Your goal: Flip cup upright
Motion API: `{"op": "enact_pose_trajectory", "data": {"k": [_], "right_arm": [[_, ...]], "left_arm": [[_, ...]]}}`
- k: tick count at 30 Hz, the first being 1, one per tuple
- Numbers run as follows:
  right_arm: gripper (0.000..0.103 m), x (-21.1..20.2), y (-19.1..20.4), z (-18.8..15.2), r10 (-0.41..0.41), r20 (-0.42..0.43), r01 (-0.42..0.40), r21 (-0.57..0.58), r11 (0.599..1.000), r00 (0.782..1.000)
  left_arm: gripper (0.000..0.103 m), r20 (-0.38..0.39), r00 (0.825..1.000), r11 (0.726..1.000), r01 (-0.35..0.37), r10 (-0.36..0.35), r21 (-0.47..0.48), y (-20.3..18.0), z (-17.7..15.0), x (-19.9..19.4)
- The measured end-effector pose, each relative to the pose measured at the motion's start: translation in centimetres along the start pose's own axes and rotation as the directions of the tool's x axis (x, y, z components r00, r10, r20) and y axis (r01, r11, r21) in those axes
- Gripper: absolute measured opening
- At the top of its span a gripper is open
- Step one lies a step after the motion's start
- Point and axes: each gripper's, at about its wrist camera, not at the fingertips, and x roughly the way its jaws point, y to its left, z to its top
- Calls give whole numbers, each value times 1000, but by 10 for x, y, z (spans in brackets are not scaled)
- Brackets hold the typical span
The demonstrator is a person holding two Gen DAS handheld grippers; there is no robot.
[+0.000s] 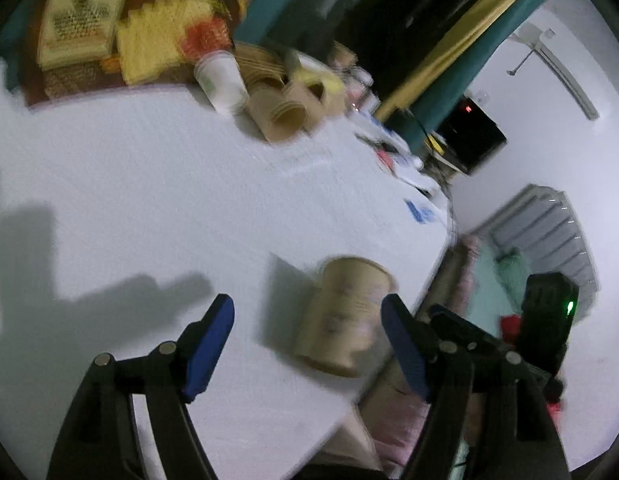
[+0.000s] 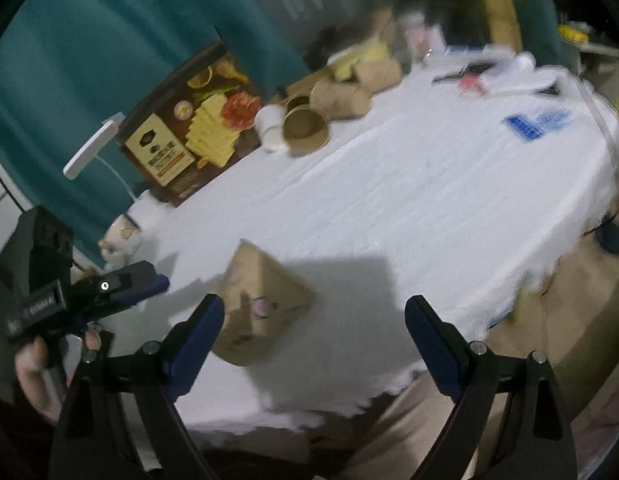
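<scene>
A brown paper cup [image 1: 345, 316] with pink print stands on the white tablecloth [image 1: 149, 180] near the table's edge. Blur hides which end is up. My left gripper [image 1: 307, 300] is open around it: the right finger overlaps the cup's edge and the left finger stands well apart. In the right wrist view the cup [image 2: 261, 300] sits just past the left finger of my right gripper [image 2: 313, 312], which is wide open with nothing gripped. The left gripper [image 2: 157, 282] shows there too, held by a hand [image 2: 37, 360]. The right gripper's black body [image 1: 549, 312] appears beyond the table edge.
A heap of brown paper cups [image 1: 277, 112] and a white cup [image 1: 221, 80] lie at the table's far side by a printed food box [image 2: 189, 128]. Papers [image 2: 537, 124] lie further along. The table's edge [image 1: 429, 280] runs close beside the cup. A small ceramic figure [image 2: 121, 240] sits beside the table.
</scene>
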Motion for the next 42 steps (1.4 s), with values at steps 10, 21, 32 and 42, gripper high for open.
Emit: {"op": "enact_pose_trajectory", "data": {"k": [10,21,32,42], "right_arm": [[91,60,25,17,92,-109,-85,73,994,990],[73,95,53,24,116,-174,-116,10,993,978],[67,79,63,48,-76,-9,73,-173,982,997],[67,80,72,32,-283,303,389,-385,837,910]], "left_arm": [[76,155,950,961,-276,271,6,60,-22,-52],[76,146,953,962,-272,266,18,76,-31,-50],[76,145,963,973,-232,228,10,73,-28,-48],[76,154,966,978,-210,208,-3,64,-31,-50]]}}
